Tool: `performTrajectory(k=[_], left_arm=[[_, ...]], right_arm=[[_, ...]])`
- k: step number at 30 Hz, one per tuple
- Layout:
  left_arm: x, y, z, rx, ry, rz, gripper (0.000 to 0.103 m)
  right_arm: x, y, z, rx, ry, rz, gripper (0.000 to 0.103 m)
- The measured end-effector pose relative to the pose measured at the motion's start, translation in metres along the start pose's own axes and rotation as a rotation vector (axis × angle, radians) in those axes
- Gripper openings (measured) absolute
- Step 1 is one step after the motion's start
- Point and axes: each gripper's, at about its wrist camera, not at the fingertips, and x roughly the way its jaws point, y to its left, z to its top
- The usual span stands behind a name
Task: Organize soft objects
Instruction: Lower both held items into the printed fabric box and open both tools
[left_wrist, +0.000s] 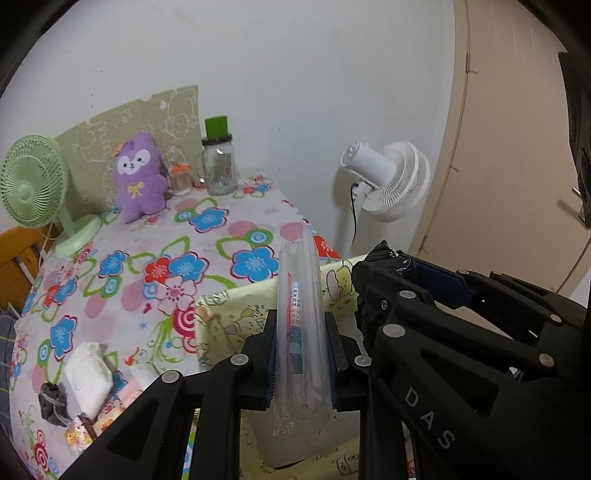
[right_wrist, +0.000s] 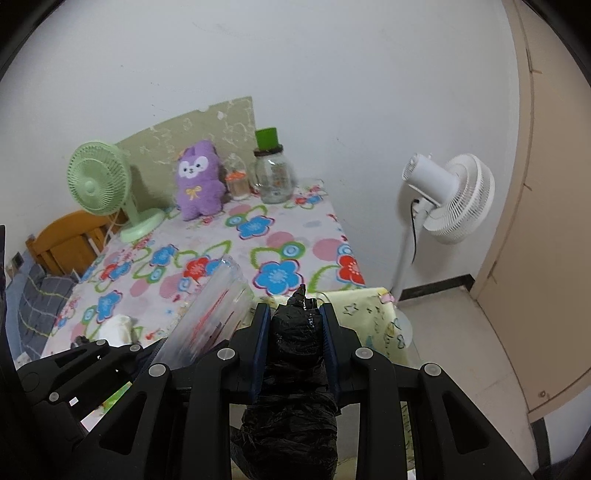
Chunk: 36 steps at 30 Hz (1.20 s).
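My left gripper (left_wrist: 301, 325) is shut on a clear plastic roll of bags (left_wrist: 301, 332), held upright above a yellow cartoon-print box (left_wrist: 229, 314). My right gripper (right_wrist: 295, 314) is shut on a black plastic bag roll (right_wrist: 295, 354), just right of the left gripper; the right gripper (left_wrist: 373, 273) also shows in the left wrist view, holding the black roll (left_wrist: 391, 258). The clear roll (right_wrist: 214, 306) shows at the left in the right wrist view. A purple plush toy (left_wrist: 138, 177) sits at the back of the floral table (left_wrist: 221, 229).
A green desk fan (left_wrist: 33, 184), a glass jar with a green lid (left_wrist: 219, 162) and a small orange-lidded jar (left_wrist: 180, 179) stand at the back. A white tissue pack (left_wrist: 88, 373) and a dark pouch (left_wrist: 53, 406) lie near the front left. A white floor fan (left_wrist: 388, 177) stands right of the table.
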Motion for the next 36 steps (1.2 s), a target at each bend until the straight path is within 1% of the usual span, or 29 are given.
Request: performTrajectory(k=[2, 7, 10, 13, 14, 15, 16, 17, 18, 21, 22, 24, 27, 31, 33, 36], left_arm=[[0.007, -0.001, -0.001, 0.001, 0.019, 0.003, 0.022], [0.022, -0.003, -0.007, 0.003, 0.073, 0.014, 0.03], [0.029, -0.004, -0.009, 0.006, 0.098, 0.006, 0.036], [0.03, -0.007, -0.011, 0.021, 0.105, 0.007, 0.042], [0.03, -0.007, -0.012, 0.025, 0.108, 0.013, 0.046], [0.03, -0.008, -0.012, 0.029, 0.108, 0.012, 0.052], [0.029, -0.009, -0.013, 0.032, 0.107, 0.009, 0.055], [0.028, -0.009, -0.013, 0.034, 0.105, 0.005, 0.059], [0.026, -0.009, -0.012, 0.035, 0.1, 0.001, 0.063], [0.022, -0.009, -0.011, 0.039, 0.092, 0.004, 0.072], [0.02, -0.009, -0.011, 0.04, 0.09, 0.006, 0.074], [0.018, -0.007, -0.011, 0.037, 0.089, 0.008, 0.079], [0.012, -0.004, -0.012, 0.03, 0.085, 0.003, 0.083], [0.002, 0.0, -0.013, 0.028, 0.07, 0.002, 0.087], [-0.002, 0.002, -0.013, 0.028, 0.064, 0.011, 0.091], [-0.009, 0.006, -0.013, 0.03, 0.053, 0.027, 0.095]], right_arm=[[0.007, -0.004, -0.002, 0.003, 0.015, -0.001, 0.03], [0.019, -0.011, -0.007, 0.011, 0.049, -0.002, 0.03], [0.023, -0.013, -0.01, 0.012, 0.069, 0.001, 0.032], [0.026, -0.015, -0.012, 0.012, 0.08, -0.004, 0.036], [0.027, -0.015, -0.013, 0.012, 0.084, -0.006, 0.039], [0.027, -0.015, -0.014, 0.01, 0.085, -0.007, 0.045], [0.027, -0.015, -0.014, 0.01, 0.085, -0.009, 0.049], [0.026, -0.014, -0.014, 0.011, 0.083, -0.008, 0.057], [0.025, -0.014, -0.015, 0.009, 0.08, -0.006, 0.063], [0.02, -0.011, -0.015, -0.002, 0.074, -0.012, 0.069], [0.019, -0.01, -0.015, -0.006, 0.072, -0.016, 0.07], [0.015, -0.008, -0.015, -0.009, 0.069, -0.022, 0.077], [0.009, -0.004, -0.016, -0.008, 0.059, -0.031, 0.082], [0.0, 0.002, -0.016, -0.005, 0.043, -0.039, 0.086], [-0.004, 0.005, -0.016, -0.003, 0.035, -0.045, 0.087], [-0.011, 0.01, -0.015, -0.001, 0.022, -0.055, 0.09]])
